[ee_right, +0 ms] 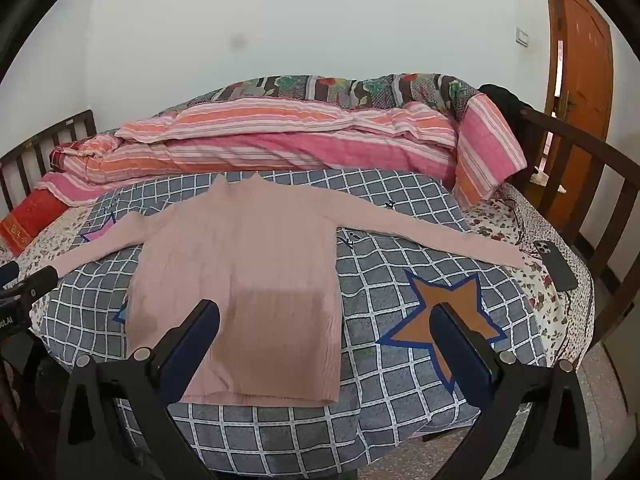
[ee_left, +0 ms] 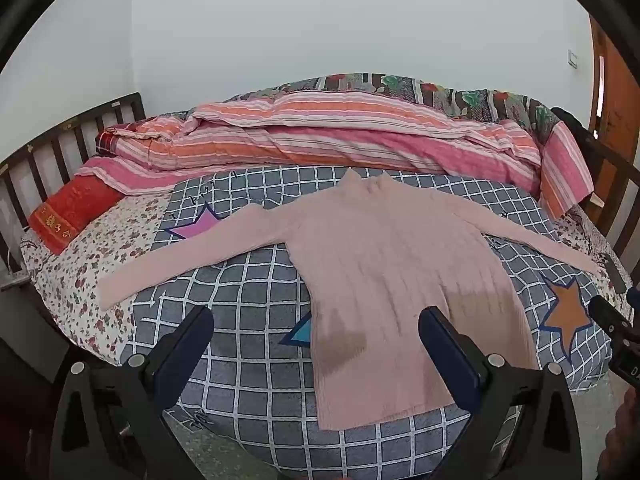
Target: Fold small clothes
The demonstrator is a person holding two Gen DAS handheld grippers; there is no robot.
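The pink sweater lies flat on the checked blanket, sleeves out toward 9 and 3 o'clock — no fold begun. The left claw and right claw hover near its hem, jaws apart, holding nothing. Next, probably a sleeve gets pinched and carried inward.

- Left wrist view looks from the bed's near edge, angled down.
- Right wrist view stands rightward, likewise.
- Both share the pink sweater.
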